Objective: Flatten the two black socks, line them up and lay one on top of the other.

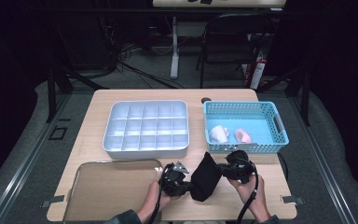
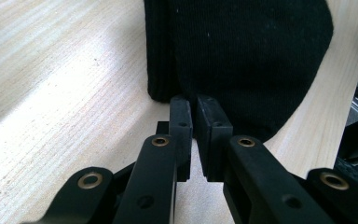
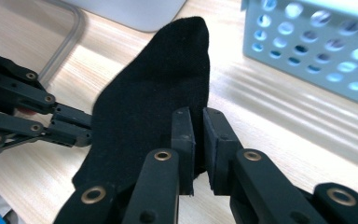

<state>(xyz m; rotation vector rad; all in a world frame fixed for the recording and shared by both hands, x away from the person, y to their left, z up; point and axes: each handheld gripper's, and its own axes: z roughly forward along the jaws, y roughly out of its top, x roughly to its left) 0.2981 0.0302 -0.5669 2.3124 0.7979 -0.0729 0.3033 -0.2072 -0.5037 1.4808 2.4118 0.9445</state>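
Black sock (image 1: 205, 177), raised off the front of the wooden table (image 1: 135, 94), stretched between two grippers, left gripper (image 1: 187, 185) clamped on its lower edge, right gripper (image 1: 221, 169) clamped on its upper edge, blue basket (image 1: 279, 128) just behind, grey divided tray (image 1: 147, 150) behind left.

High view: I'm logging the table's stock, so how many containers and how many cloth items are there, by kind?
Black sock: 1
Pale folded cloth items in the basket: 2
Blue basket: 1
White divided box: 1
Clear tray: 1
Total: 6
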